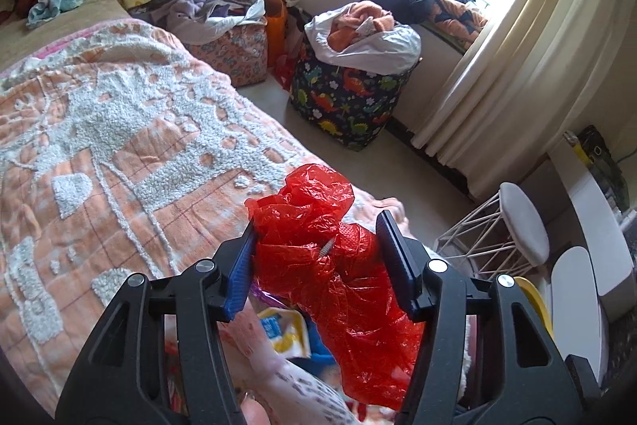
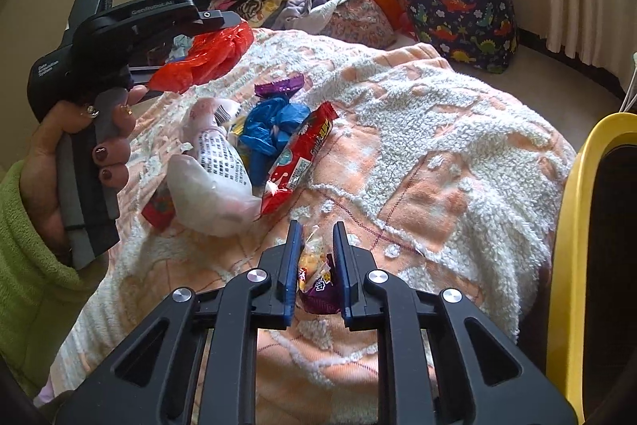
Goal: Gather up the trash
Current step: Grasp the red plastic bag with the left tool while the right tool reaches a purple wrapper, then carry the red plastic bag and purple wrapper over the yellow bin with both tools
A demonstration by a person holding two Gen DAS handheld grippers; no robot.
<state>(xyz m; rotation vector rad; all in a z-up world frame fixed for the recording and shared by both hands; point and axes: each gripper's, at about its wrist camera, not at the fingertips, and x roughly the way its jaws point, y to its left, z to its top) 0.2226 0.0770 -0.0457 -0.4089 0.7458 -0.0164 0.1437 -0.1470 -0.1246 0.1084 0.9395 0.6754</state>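
My left gripper [image 1: 318,220] is shut on a crumpled red plastic bag [image 1: 338,289] and holds it above the orange and white bedspread [image 1: 119,146]. In the right wrist view the same red bag [image 2: 207,54] shows at upper left, with a hand [image 2: 79,146] in a green sleeve on the gripper's handle. My right gripper [image 2: 317,226] is shut on a small yellow and purple snack wrapper [image 2: 316,277], just above the bedspread. More trash lies on the bed: a white printed bag [image 2: 215,178], a blue bag [image 2: 274,130], a red snack packet [image 2: 302,154] and a purple wrapper [image 2: 278,86].
A yellow-rimmed bin [image 2: 569,226] stands at the bed's right edge. On the floor beyond the bed are a dinosaur-print basket [image 1: 342,102] full of clothes and a pink fabric box [image 1: 239,54]. A white wire stool [image 1: 517,226] stands near the curtains [image 1: 497,86]. Clothes are piled at the far end.
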